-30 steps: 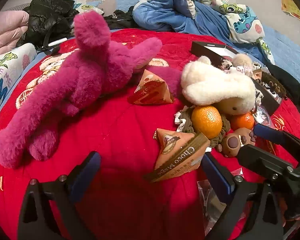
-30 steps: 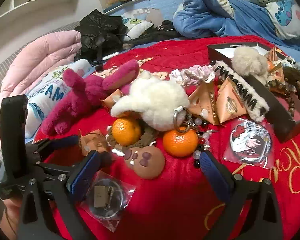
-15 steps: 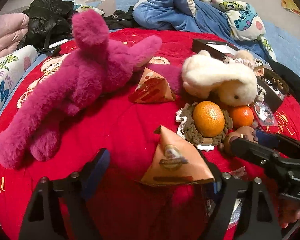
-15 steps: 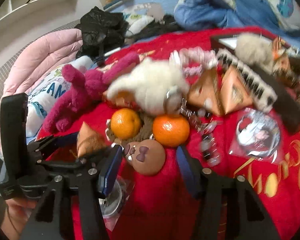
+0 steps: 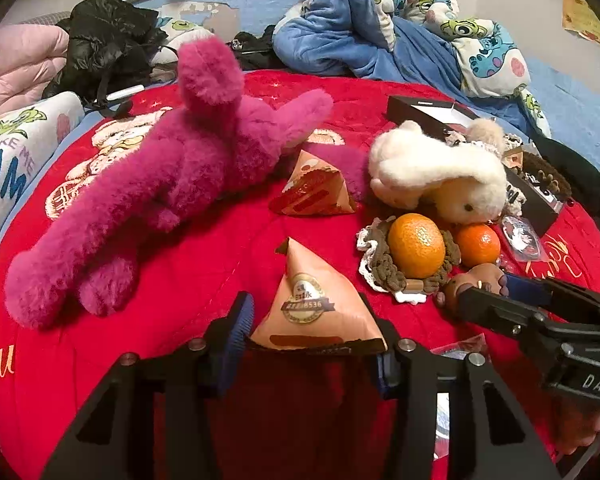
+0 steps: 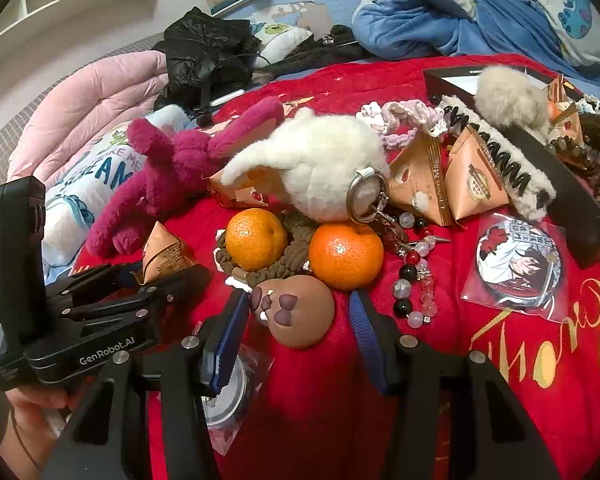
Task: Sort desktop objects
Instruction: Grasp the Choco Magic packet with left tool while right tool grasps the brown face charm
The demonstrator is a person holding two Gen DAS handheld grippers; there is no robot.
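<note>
Both sets of jaws have narrowed since the earlier frames and are closing now: the left gripper (image 5: pixel 310 340) around a peach pyramid snack packet (image 5: pixel 314 304), its pads not clearly pressing; the right gripper (image 6: pixel 296 322) around a brown bear-face toy (image 6: pixel 296 310), contact too close to call. Everything lies on a red embroidered quilt (image 5: pixel 204 256). Nearby sit two mandarins (image 6: pixel 256 238), a magenta plush (image 5: pixel 172 172) and a white plush keychain (image 6: pixel 320 160). Behind, a blue cartoon blanket (image 5: pixel 380 36) and a pink duvet (image 6: pixel 92 100) are heaped.
</note>
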